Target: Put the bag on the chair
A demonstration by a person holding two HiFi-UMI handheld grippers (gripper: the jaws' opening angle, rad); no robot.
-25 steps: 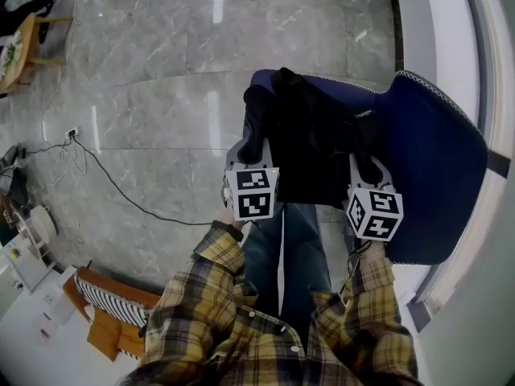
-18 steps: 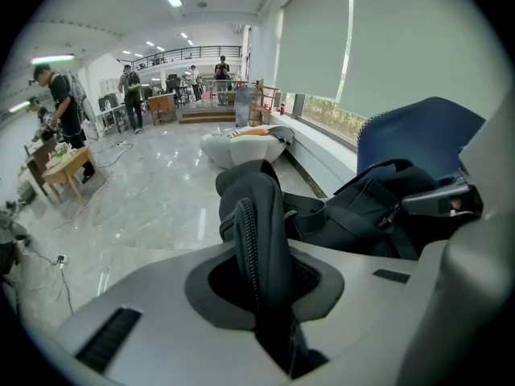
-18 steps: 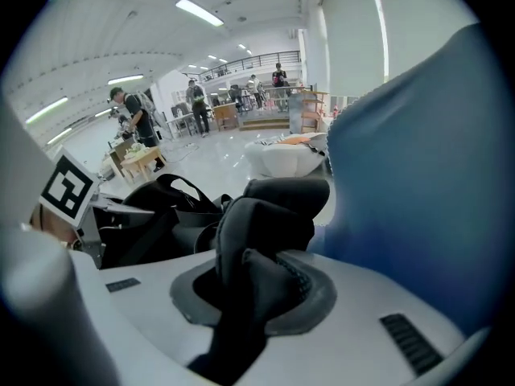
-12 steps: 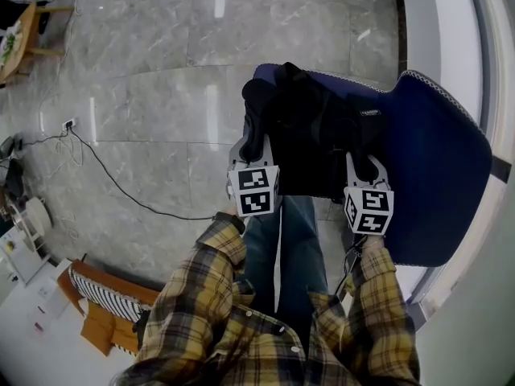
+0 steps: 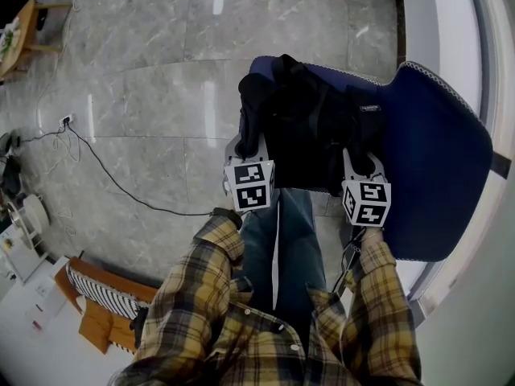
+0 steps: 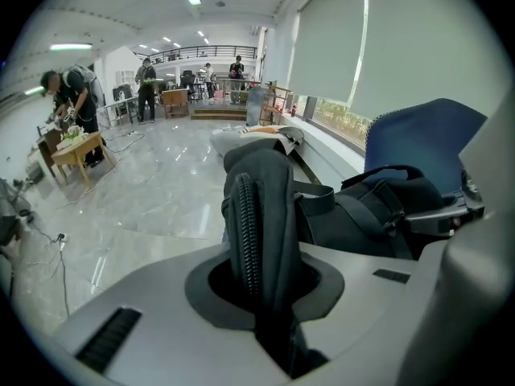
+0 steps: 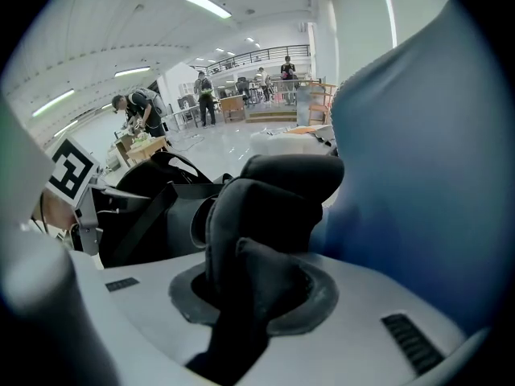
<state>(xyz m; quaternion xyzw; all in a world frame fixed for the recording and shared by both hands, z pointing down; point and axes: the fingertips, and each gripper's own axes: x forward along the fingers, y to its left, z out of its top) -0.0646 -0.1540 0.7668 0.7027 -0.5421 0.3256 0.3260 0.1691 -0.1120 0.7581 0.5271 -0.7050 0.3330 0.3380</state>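
1. Seen from above: a black bag (image 5: 310, 135) lying on the seat of the blue chair (image 5: 438, 175), just beyond the person's knees, with the chair's back to the right.
2. Left gripper (image 5: 248, 147) clamped on the bag's left end, jaws only narrowly apart and pinching a padded, ribbed strap (image 6: 251, 215) filling the gap.
3. Right gripper (image 5: 360, 161) at the bag's right end, close to the chair back. Jaws just now easing apart, with a thick fold of dark cloth (image 7: 265, 215) bunched between them and apparently pressed.
4. Judging by the slump and creases: soft, floppy, neither fragile nor slippery, probably of moderate weight and bulky enough to want a hold at both ends.
5. Best taken by straps or padded edges, as here; loose cloth likely to sag out of a slack grip.
6. Seemingly close to done, with only the letting go left.
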